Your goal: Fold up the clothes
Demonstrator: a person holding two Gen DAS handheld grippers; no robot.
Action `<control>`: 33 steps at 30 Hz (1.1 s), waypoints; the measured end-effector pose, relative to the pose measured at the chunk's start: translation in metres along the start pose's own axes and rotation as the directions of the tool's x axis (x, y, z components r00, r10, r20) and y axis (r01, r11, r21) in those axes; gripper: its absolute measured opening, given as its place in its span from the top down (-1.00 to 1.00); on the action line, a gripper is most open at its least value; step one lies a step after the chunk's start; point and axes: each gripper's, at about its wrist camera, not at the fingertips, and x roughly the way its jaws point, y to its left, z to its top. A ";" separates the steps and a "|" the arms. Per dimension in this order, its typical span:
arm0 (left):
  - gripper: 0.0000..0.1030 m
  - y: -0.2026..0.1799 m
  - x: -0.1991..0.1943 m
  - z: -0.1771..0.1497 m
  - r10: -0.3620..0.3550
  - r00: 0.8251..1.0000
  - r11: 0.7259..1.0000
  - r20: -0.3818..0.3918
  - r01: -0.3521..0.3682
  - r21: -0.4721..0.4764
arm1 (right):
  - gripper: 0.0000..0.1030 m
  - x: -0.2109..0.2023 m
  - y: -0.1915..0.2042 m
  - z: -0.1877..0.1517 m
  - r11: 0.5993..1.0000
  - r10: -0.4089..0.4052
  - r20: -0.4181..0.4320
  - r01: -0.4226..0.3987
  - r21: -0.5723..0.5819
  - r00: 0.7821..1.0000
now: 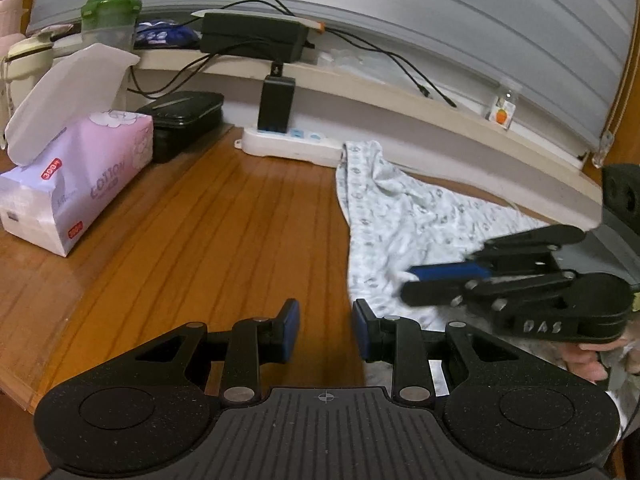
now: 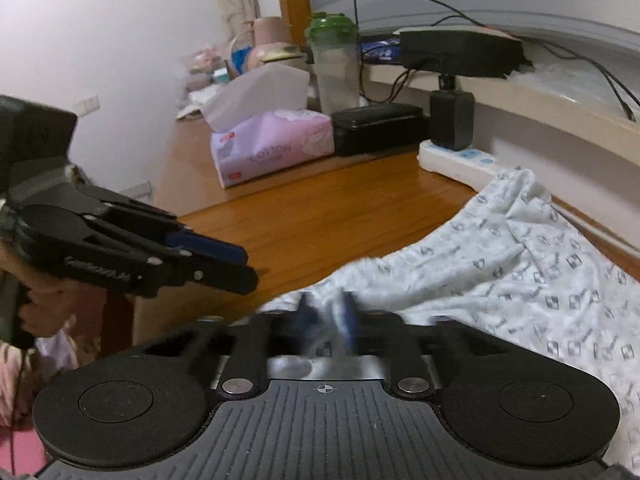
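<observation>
A white garment with a small grey print point(image 1: 400, 216) lies crumpled on the wooden table point(image 1: 224, 216), stretching from the power strip toward the near right edge. It also shows in the right wrist view point(image 2: 520, 272). My left gripper point(image 1: 326, 330) is open and empty, over bare wood just left of the garment's near edge. My right gripper point(image 2: 328, 320) is blurred, its blue pads close together with cloth between them at the garment's near edge. It appears from the side in the left wrist view point(image 1: 416, 284), low over the cloth.
A pink tissue box point(image 1: 76, 184) and a black case point(image 1: 184, 120) stand at the left. A white power strip point(image 1: 292, 144) with a black adapter lies at the back. A sill behind holds a green-lidded bottle point(image 1: 110, 16), a black box and cables.
</observation>
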 end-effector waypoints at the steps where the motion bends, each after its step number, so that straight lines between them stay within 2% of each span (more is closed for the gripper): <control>1: 0.38 0.001 0.001 0.000 0.000 1.000 1.000 0.000 0.000 -0.001 | 0.86 -0.007 -0.001 -0.001 1.000 0.004 0.020 -0.004 -0.001 1.000; 4: 0.38 0.002 0.003 0.001 -0.004 1.000 1.000 0.002 0.004 -0.006 | 0.86 -0.035 -0.006 -0.002 1.000 0.014 0.084 -0.015 0.003 0.996; 9: 0.38 -0.006 0.015 0.009 -0.068 0.998 0.998 -0.010 0.068 0.010 | 0.86 -0.097 -0.022 -0.011 1.000 0.009 0.188 -0.011 0.011 0.982; 14: 0.38 -0.026 0.040 0.017 -0.101 0.994 0.994 -0.039 0.102 0.042 | 0.85 -0.108 -0.045 -0.027 0.998 -0.038 0.137 0.032 0.045 0.990; 16: 0.19 -0.034 0.050 0.019 -0.087 0.994 0.994 -0.059 0.091 0.062 | 0.84 -0.105 -0.047 -0.033 0.998 -0.042 0.129 0.037 0.044 0.991; 18: 0.14 -0.043 0.055 0.019 -0.066 0.996 0.993 -0.062 0.072 0.098 | 0.83 -0.101 -0.045 -0.036 0.999 -0.043 0.128 0.039 0.038 0.991; 21: 0.12 -0.052 0.058 0.020 -0.032 0.997 0.989 -0.069 0.041 0.143 | 0.82 -0.096 -0.042 -0.040 0.999 -0.044 0.126 0.041 0.031 0.991; 23: 0.14 -0.061 0.060 0.017 -0.008 0.998 0.977 -0.063 0.021 0.210 | 0.82 -0.093 -0.042 -0.042 0.999 -0.046 0.125 0.042 0.029 0.991; 24: 0.22 -0.065 0.061 0.016 0.003 0.998 0.970 -0.059 0.011 0.244 | 0.82 -0.092 -0.041 -0.043 0.999 -0.048 0.129 0.045 0.027 0.990; 25: 0.49 -0.071 0.063 0.014 0.017 0.998 0.960 -0.052 -0.002 0.281 | 0.82 -0.091 -0.042 -0.043 0.999 -0.047 0.131 0.043 0.030 0.990; 27: 0.83 -0.076 0.065 0.016 -0.007 0.998 0.956 -0.062 0.025 0.293 | 0.82 -0.088 -0.043 -0.043 0.999 -0.046 0.134 0.041 0.034 0.990; 29: 0.85 -0.081 0.066 0.019 0.027 0.999 0.940 -0.043 -0.011 0.342 | 0.77 -0.084 -0.042 -0.041 0.998 -0.057 0.125 0.053 0.028 0.991; 30: 0.85 -0.080 0.066 0.023 0.026 0.999 0.939 -0.034 -0.013 0.343 | 0.67 -0.082 -0.041 -0.040 0.998 -0.062 0.120 0.059 0.025 0.991; 31: 0.85 -0.076 0.065 0.029 0.024 1.000 0.944 -0.020 -0.016 0.328 | 0.52 -0.080 -0.039 -0.039 0.998 -0.061 0.111 0.059 0.024 0.992; 33: 0.85 -0.069 0.064 0.039 0.022 1.000 0.953 0.005 -0.022 0.302 | 0.43 -0.082 -0.032 -0.037 0.999 -0.051 0.122 0.050 0.011 0.991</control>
